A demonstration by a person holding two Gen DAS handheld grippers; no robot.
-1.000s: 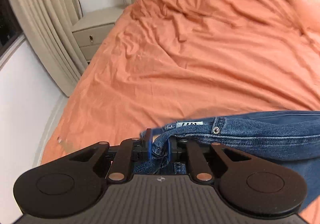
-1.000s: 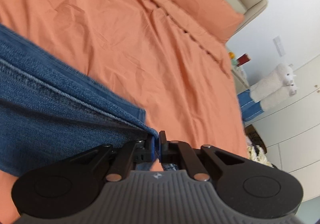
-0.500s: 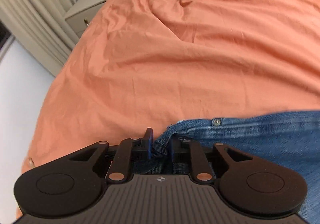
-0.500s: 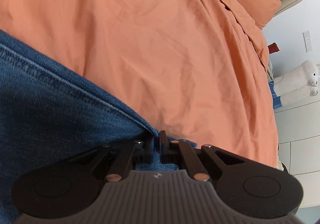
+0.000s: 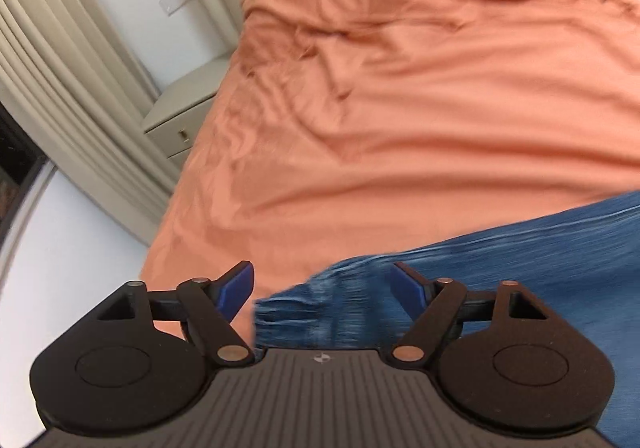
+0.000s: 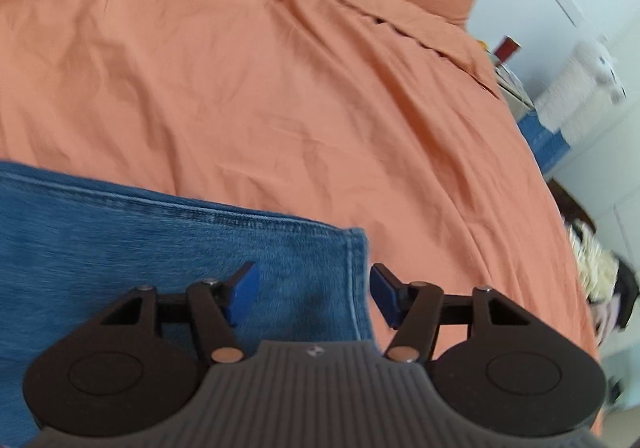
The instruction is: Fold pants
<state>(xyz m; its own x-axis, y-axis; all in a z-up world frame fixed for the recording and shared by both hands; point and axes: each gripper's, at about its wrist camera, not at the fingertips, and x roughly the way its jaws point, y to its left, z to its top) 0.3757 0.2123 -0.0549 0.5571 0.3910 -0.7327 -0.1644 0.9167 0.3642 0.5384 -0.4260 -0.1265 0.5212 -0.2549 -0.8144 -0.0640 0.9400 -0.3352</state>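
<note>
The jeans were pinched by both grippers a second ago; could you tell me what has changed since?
Both let go: the left gripper and right gripper now stand open, and the jeans lie flat on the orange bedsheet. The bedding is unchanged.

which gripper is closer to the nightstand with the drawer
Left. The left gripper hangs open over the jeans near the bed edge beside the nightstand. The right gripper is open over the jeans' other end; no nightstand with a drawer shows there.

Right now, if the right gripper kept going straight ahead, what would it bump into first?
Probably the jeans: the open right gripper has their hem edge between its fingers. Beyond lies the orange bedsheet. Depth is unclear.
</note>
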